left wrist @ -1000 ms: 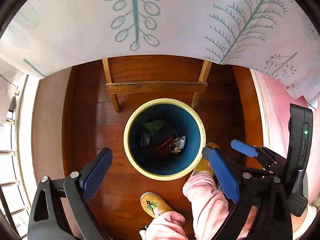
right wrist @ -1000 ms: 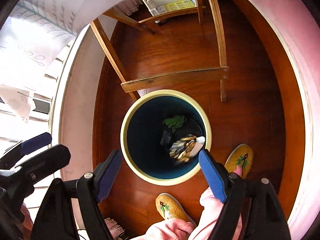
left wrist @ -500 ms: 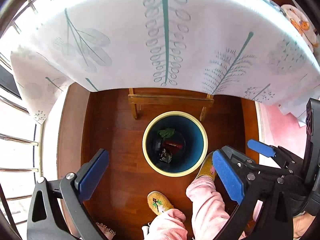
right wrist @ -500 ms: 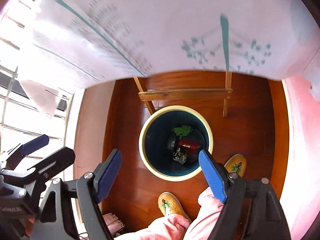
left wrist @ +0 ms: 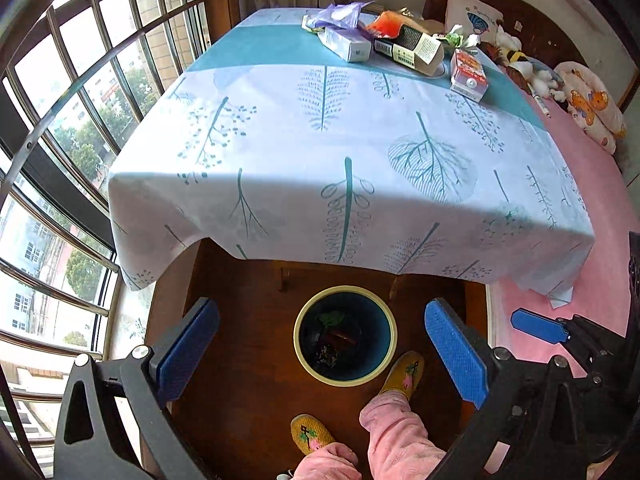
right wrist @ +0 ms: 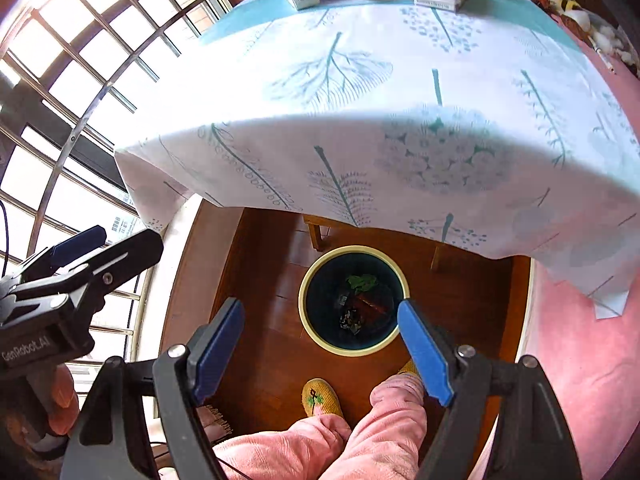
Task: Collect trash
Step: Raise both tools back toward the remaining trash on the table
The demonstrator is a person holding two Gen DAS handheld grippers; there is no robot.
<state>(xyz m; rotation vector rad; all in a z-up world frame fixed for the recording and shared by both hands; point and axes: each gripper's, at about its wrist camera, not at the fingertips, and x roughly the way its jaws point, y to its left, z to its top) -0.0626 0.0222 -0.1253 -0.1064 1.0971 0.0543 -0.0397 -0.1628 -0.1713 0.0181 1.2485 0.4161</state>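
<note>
The table, covered by a white tablecloth (left wrist: 320,152) with teal leaf prints and a teal band, carries at its far edge a purple bag (left wrist: 340,12), a white box (left wrist: 346,44), an orange wrapper (left wrist: 390,24), a brown package (left wrist: 416,50) and a red-and-white carton (left wrist: 468,74), while the wooden floor (left wrist: 248,380) beneath bears a cream-rimmed bin (left wrist: 346,378).

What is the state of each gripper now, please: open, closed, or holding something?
Left gripper: open, holding nothing.
Right gripper: open, holding nothing.
</note>
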